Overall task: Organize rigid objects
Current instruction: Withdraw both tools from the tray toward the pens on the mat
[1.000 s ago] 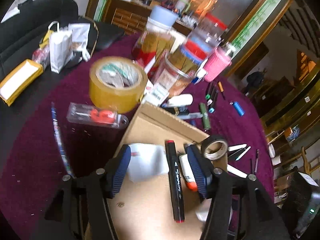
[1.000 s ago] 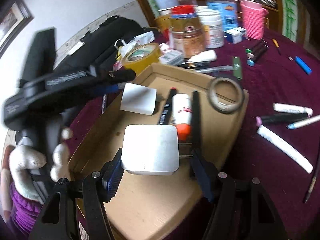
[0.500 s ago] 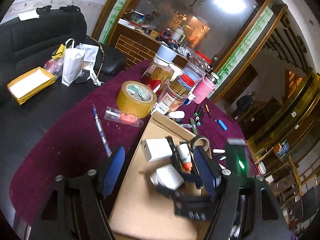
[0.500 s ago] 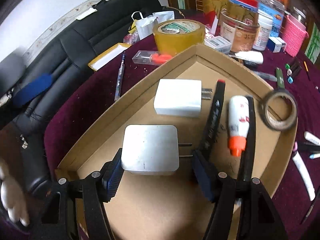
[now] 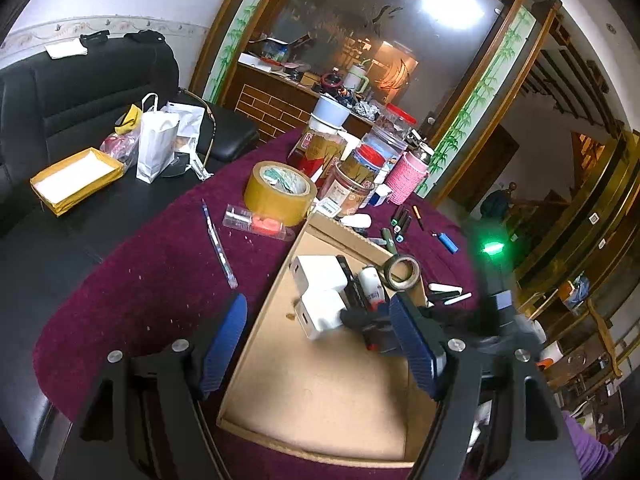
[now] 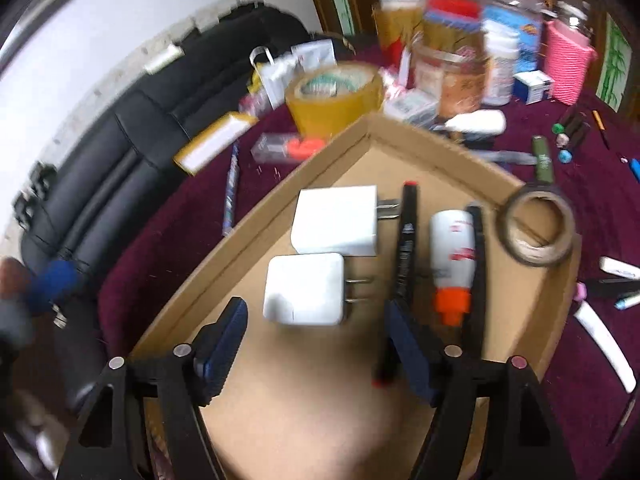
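Chargers down, both grippers spread

Label print on the white bottle (image 6: 452,256) is too blurred for me to read. My right gripper (image 6: 316,348), tilted down over the cardboard tray (image 6: 320,420), has just widened and holds nothing; my left gripper (image 5: 320,344) gapes empty too. Two white chargers (image 6: 336,220) (image 6: 304,288) lie inside that tray, touching.

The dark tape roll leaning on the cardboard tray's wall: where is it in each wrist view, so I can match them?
Left wrist: the dark tape roll sits right of centre, at the tray's far right wall.
Right wrist: it sits at the right, on the tray's right wall.
Shared landmark: the big yellow-brown packing tape roll beyond the brown cardboard tray.
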`<state>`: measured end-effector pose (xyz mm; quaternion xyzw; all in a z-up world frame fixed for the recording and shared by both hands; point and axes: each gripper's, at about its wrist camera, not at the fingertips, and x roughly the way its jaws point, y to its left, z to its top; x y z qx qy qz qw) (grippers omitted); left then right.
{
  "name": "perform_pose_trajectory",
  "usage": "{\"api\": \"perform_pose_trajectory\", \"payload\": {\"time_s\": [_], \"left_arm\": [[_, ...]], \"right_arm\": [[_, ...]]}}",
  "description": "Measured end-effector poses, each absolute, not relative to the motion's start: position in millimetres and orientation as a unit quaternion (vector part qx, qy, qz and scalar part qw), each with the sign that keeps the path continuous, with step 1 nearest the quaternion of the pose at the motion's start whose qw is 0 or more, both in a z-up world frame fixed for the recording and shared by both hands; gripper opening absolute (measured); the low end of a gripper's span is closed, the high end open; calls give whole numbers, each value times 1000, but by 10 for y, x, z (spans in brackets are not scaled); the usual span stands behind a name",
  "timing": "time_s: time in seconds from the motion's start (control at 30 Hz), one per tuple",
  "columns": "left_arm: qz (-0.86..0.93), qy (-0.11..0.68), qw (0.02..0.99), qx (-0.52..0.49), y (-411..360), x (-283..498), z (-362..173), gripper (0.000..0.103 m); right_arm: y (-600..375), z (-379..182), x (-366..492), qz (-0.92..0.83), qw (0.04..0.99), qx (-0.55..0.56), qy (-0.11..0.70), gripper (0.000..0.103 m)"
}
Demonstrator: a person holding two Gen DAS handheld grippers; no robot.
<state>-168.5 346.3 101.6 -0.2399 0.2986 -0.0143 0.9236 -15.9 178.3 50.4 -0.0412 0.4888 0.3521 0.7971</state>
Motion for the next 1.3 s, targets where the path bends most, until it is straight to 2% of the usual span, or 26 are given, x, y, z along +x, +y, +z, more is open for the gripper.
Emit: {"api": "perform_pose_trajectory", "payload": {"time_s": [0.27, 0.5, 0.7, 0.97, 1.3], "left_arm": [[-7, 294, 919, -263, 3519, -1947, 826, 74], [13, 298, 911, -284, 3681, -2143, 718, 74], [14, 301, 908, -291, 3747, -2137, 655, 74], [-8, 311, 906, -289, 3611, -2080, 559, 74], [-10, 315, 914, -255, 3376, -2087, 662, 74]], "right_arm": [[755, 844, 379, 289, 838, 99, 452, 81], [781, 663, 990, 270, 818, 146, 487, 83], [1065, 438, 932, 322, 762, 146, 543, 83], [801, 611, 836, 261, 813, 129, 504, 83], [804, 671, 585, 277, 809, 148, 497, 83]]}}
